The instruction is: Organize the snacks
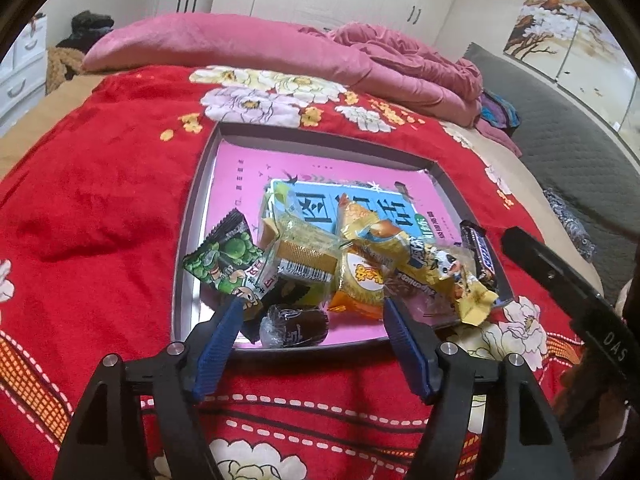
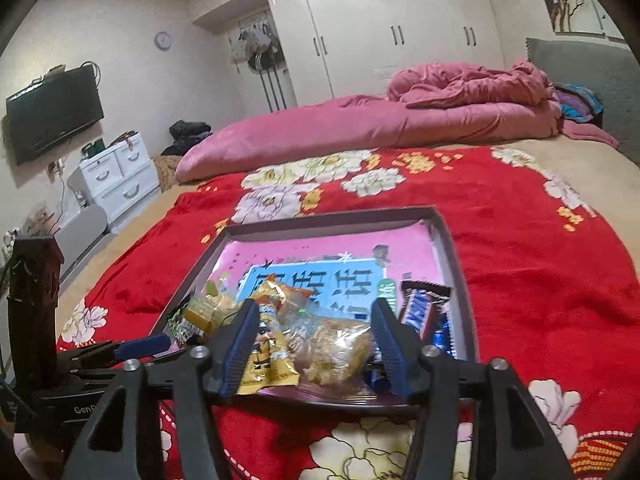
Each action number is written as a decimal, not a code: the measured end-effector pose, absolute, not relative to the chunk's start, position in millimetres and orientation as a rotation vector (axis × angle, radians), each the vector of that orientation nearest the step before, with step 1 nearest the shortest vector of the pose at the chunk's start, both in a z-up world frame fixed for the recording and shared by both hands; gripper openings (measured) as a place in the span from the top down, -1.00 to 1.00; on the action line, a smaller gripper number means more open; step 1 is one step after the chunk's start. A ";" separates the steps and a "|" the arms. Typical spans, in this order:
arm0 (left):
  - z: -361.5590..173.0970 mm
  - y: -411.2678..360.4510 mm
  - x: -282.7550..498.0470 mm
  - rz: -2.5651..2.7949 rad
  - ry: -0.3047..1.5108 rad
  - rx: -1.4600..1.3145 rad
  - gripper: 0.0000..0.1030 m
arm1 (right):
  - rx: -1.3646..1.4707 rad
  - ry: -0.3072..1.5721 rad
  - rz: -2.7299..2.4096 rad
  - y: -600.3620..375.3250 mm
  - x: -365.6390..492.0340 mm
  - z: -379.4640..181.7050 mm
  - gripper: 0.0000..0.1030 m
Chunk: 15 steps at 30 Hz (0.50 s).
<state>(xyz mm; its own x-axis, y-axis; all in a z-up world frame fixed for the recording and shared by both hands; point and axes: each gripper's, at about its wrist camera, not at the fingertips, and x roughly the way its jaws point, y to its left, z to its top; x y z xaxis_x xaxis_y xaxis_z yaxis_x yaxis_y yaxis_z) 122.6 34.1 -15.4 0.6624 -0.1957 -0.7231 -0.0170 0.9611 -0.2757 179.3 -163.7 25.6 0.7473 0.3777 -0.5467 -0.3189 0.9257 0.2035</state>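
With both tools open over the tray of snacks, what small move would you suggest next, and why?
Probably draw the left tool back a little: its fingers stand open and grip nothing, and the snacks already lie heaped in the tray on the red blanket.

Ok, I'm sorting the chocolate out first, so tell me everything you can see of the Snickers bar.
The Snickers bar is a long bar in a glossy dark brown wrapper with blue and white lettering and crimped ends. It looks sealed. It lies flat in the tray, along the tray's right wall, at the right edge of the snack pile. A yellow cartoon-printed packet lies against its near left side. Neither gripper touches it.
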 end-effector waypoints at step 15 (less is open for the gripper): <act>9.0 33.5 79.9 -0.099 0.788 -0.276 -0.50 | 0.020 0.624 0.317 -172.8 133.7 37.2 -0.55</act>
<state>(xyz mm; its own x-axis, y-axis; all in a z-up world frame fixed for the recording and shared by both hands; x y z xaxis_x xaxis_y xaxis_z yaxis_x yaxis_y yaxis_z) 79.9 33.5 9.0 0.7025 -0.1907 -0.6856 -0.0144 0.9594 -0.2816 133.7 -172.8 37.2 0.7651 0.2977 -0.5710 -0.2855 0.9516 0.1136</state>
